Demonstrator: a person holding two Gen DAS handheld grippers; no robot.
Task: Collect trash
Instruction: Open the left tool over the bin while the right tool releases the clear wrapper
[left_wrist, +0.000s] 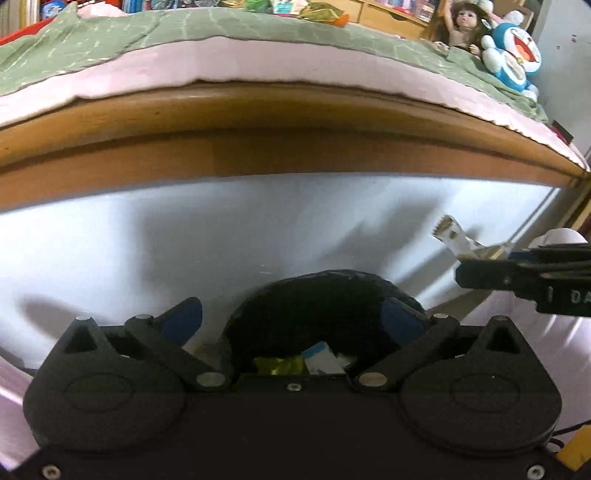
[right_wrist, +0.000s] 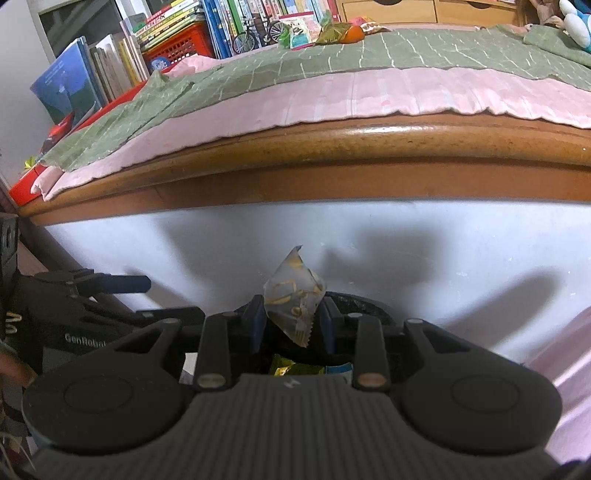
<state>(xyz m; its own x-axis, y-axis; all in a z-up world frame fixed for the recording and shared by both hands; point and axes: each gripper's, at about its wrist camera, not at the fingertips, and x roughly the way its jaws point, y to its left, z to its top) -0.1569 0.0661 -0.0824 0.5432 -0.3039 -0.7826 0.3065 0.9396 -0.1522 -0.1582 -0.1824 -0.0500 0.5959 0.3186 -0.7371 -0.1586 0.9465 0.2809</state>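
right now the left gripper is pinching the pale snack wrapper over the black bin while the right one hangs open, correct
The sides are swapped. The right gripper pinches the pale snack wrapper over the black bin, as the right wrist view shows. The left gripper is the one that hangs open, with nothing between its fingers in the left wrist view; wrappers already lie in the bin below it.

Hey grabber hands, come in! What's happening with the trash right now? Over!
Left gripper open, empty, over black trash bag. Right gripper shut on snack wrapper above bag. Nothing in the way.
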